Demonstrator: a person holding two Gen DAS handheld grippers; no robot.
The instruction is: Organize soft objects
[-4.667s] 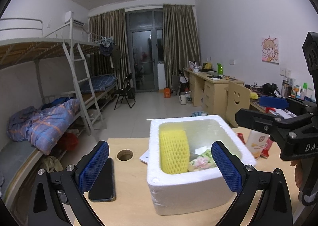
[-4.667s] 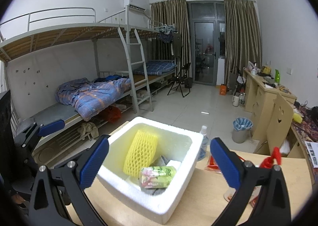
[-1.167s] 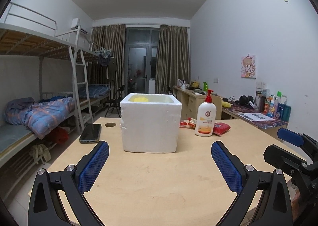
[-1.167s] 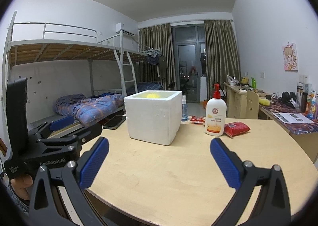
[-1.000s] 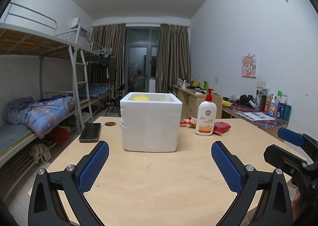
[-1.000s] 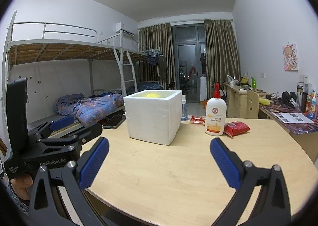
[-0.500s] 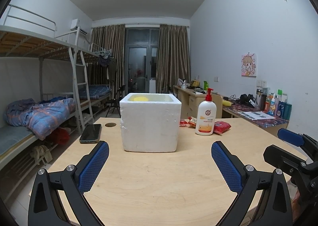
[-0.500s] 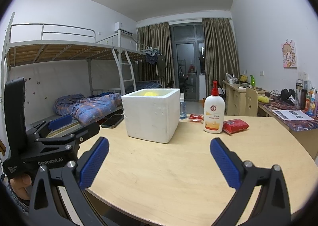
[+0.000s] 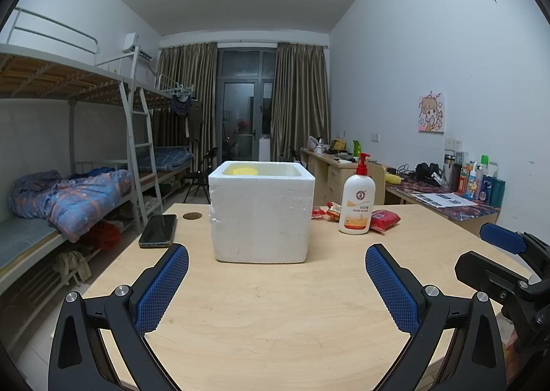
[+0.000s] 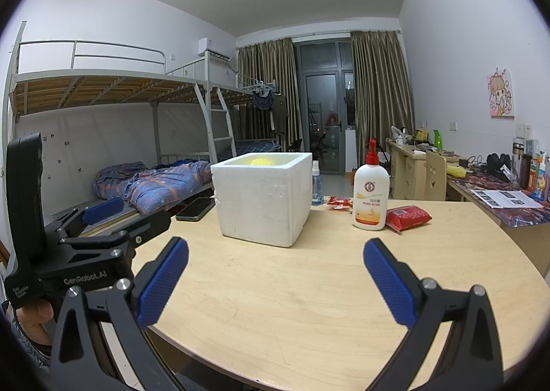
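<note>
A white foam box (image 9: pixel 260 215) (image 10: pixel 263 196) stands on the wooden table (image 9: pixel 275 305). Only the top of a yellow foam net (image 9: pixel 242 170) (image 10: pixel 261 161) shows above its rim; the rest of its contents are hidden. A red soft packet (image 9: pixel 384 219) (image 10: pixel 407 214) and a smaller red wrapper (image 10: pixel 338 201) lie behind a lotion pump bottle (image 9: pixel 355 202) (image 10: pixel 370 193). My left gripper (image 9: pixel 276 288) hangs open and empty near the table's front edge, well short of the box. My right gripper (image 10: pixel 275 282) is open and empty too, level with it on the right.
A black phone (image 9: pixel 158 230) lies left of the box beside a cable hole (image 9: pixel 191 216). A small spray bottle (image 10: pixel 317 183) stands behind the box. A bunk bed (image 9: pixel 68 191) lines the left wall, desks (image 9: pixel 330 167) the right. A hand (image 10: pixel 34 317) holds the left gripper's handle.
Since 4.7 s ago both grippers have pulled back and down from over the box to near the table's front edge. Over the last second they have hardly moved.
</note>
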